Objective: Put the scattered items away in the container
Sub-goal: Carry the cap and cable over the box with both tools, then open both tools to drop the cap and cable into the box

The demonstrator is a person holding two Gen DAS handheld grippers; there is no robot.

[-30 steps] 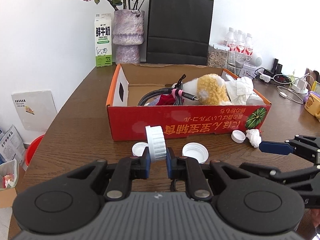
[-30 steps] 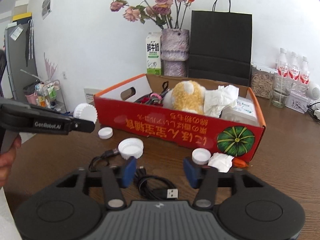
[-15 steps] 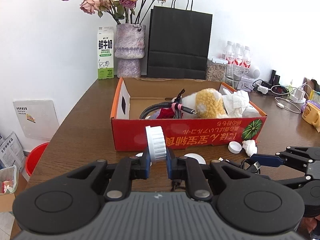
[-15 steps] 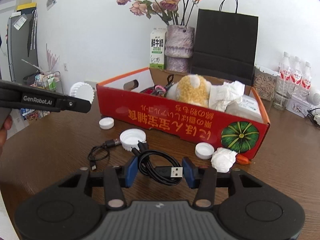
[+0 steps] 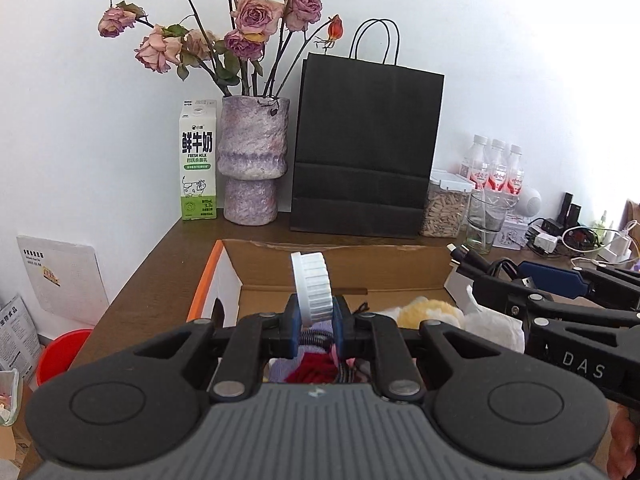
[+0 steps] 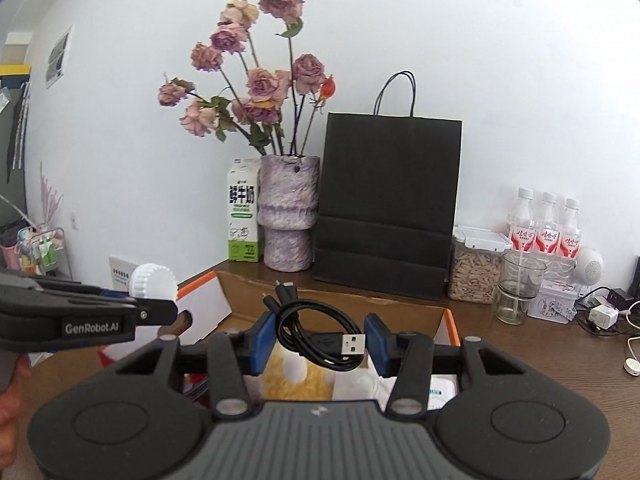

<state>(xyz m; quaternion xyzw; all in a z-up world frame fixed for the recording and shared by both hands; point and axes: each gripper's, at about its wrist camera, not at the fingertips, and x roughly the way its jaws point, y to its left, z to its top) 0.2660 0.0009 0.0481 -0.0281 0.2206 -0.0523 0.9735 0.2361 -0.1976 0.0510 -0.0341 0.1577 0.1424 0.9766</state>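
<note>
Raised since a second ago: left gripper (image 5: 316, 322) pinching white cap (image 5: 311, 288), right gripper (image 6: 320, 344) clamping black cable (image 6: 320, 334), both over box (image 5: 340, 268). Unreleased; tabletop leftovers unseen.

A plain white wall (image 5: 500, 60) is filling the background, catching bright, even light. A dark brown wooden table (image 6: 540, 360) is running right up against it. Taking the black paper bag (image 6: 390, 204) as the marker: it is standing upright at the wall, a purple vase (image 6: 288, 216) of faded roses is sitting just to its left, and a milk carton (image 6: 242, 216) is standing beyond that. To the bag's right, water bottles (image 6: 546, 224) are lining up against the wall. Far left of the bag, a dark cabinet (image 6: 14, 152) is showing at the edge.
</note>
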